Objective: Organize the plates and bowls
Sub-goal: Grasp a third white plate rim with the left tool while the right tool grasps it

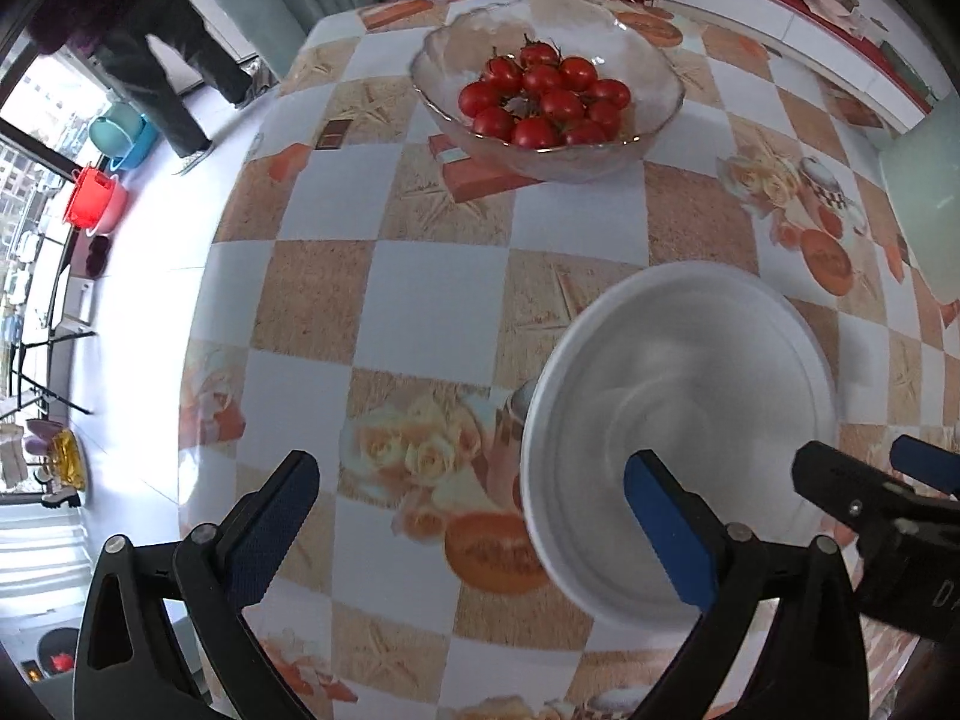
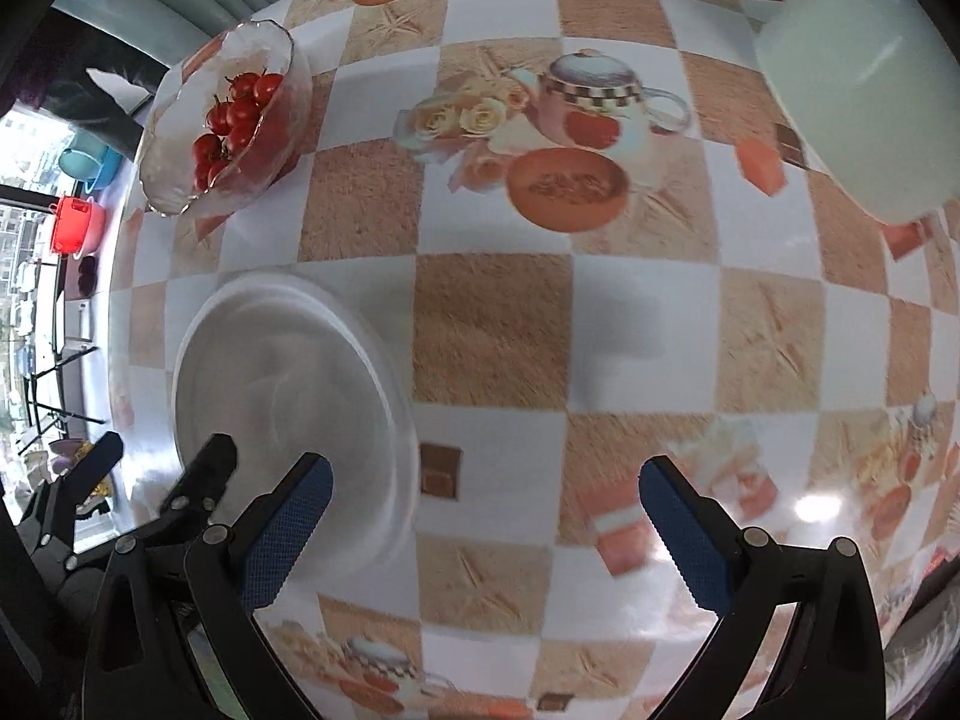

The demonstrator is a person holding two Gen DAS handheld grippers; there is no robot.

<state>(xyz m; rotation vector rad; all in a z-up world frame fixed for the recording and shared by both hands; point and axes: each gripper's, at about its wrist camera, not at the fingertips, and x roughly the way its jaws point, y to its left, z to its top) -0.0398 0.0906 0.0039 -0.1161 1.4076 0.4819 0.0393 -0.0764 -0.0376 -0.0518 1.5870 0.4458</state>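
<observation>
Your table (image 1: 432, 312) is the largest item: a rounded top under a glossy checked cloth of white and sandy-brown squares, printed with roses, teapots and orange bowls. The cloth reflects a bright light near its right edge in the right wrist view.

At the far right of the table you have a pale green, smooth-walled vessel (image 2: 858, 90); only part of it shows, so I cannot tell its full shape.

Next in size is the glass bowl (image 1: 549, 90), clear with a wavy, irregular rim and a frosted, rippled wall. It sits upright at the far side of the table and holds a heap of glossy red cherry tomatoes (image 1: 543, 96) with dark stems.

The white plate (image 1: 678, 438) is round, so it has no long axis; it lies flat, face up, on the near part of the table, well apart from the glass bowl. It is plain, smooth and glossy, with a shallow well and a broad raised rim. Motion blur softens its surface.

Your left gripper (image 1: 474, 516) has black arms with blue textured pads, spread wide. Its right finger (image 1: 666, 534) shows over the plate's near edge; I cannot tell whether it touches.

Your right gripper (image 2: 486, 522) is likewise spread wide and holds nothing. Its left finger (image 2: 288, 528) shows over the plate's near-right rim; contact cannot be confirmed.
</observation>
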